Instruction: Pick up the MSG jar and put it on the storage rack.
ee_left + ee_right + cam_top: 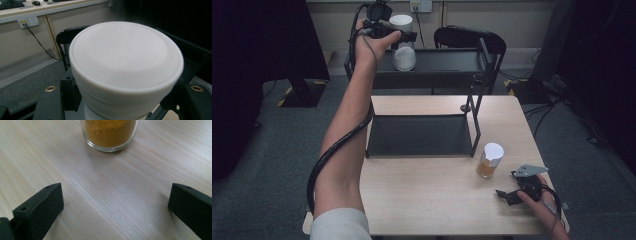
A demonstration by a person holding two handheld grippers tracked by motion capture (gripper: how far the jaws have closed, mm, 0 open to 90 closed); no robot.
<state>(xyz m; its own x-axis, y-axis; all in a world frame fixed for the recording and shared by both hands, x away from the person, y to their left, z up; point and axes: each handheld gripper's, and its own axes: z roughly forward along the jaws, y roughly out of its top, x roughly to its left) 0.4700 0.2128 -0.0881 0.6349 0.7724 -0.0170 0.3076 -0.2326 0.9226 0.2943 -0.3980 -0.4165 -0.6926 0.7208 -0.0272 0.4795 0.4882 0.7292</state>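
1. On our left gripper (399, 36), the jaws stand on either side of a white jar (126, 72), closed around its body just under the lid; in the left gripper view the lid's broad white top sits close before the camera.
2. From the high view we see this jar (403, 42) held up at the top shelf of a black rack (432, 75), our left arm stretched far forward over the table. We cannot tell whether the jar's base touches the shelf.
3. On our right gripper (115, 207), the jaws are spread wide apart with nothing between them, only bare wood showing in the gap.
4. Just ahead of those jaws stands a glass jar of orange powder (109, 132), apart from them, upright on the wooden table (37, 157).
5. In the high view that glass jar (490, 160) wears a white lid and stands just beside the rack's front right leg, with our right gripper (512, 190) low near the table's right edge.
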